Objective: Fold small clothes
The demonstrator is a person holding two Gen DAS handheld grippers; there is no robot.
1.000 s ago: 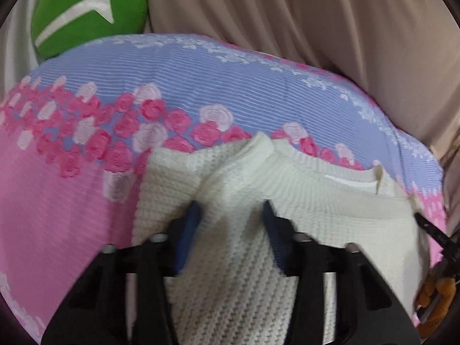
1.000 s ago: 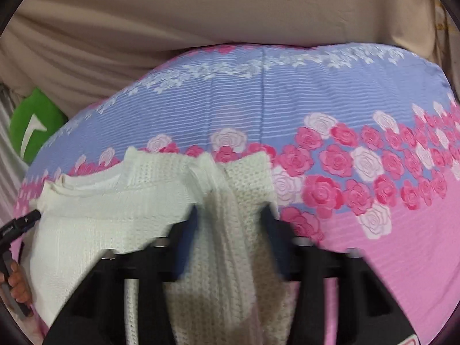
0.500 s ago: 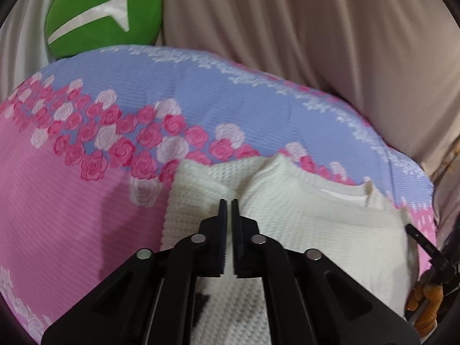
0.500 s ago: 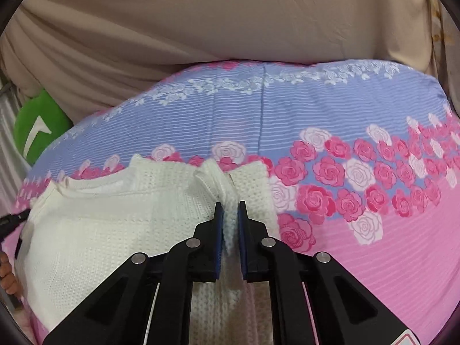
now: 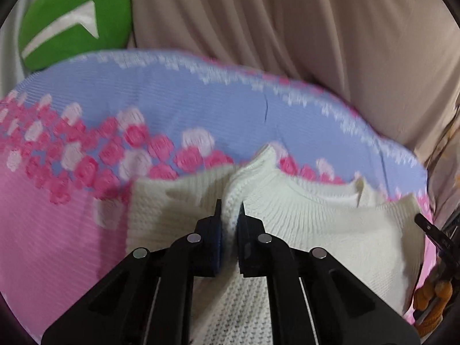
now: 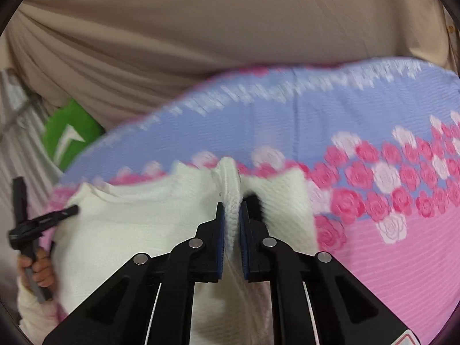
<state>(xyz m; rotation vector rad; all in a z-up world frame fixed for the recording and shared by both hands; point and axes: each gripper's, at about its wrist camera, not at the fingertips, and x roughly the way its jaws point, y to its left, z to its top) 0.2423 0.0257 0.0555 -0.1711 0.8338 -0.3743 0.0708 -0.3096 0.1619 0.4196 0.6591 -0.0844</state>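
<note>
Beige curtain (image 5: 287,28) behind bed; pink-and-lilac rose-print bedsheet (image 5: 57,244) carries cream knitted sweater (image 5: 316,230). Left tool (image 5: 229,210) clamped on shoulder ridge, 12 o'clock. Right tool (image 6: 229,211) pinching opposite shoulder, likely to lift both for folding.

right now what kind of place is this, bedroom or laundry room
Most likely a bedroom: the white knit sweater lies on a bed-like surface under a pink and blue rose-print sheet, with a beige curtain and a green cushion behind.
</note>
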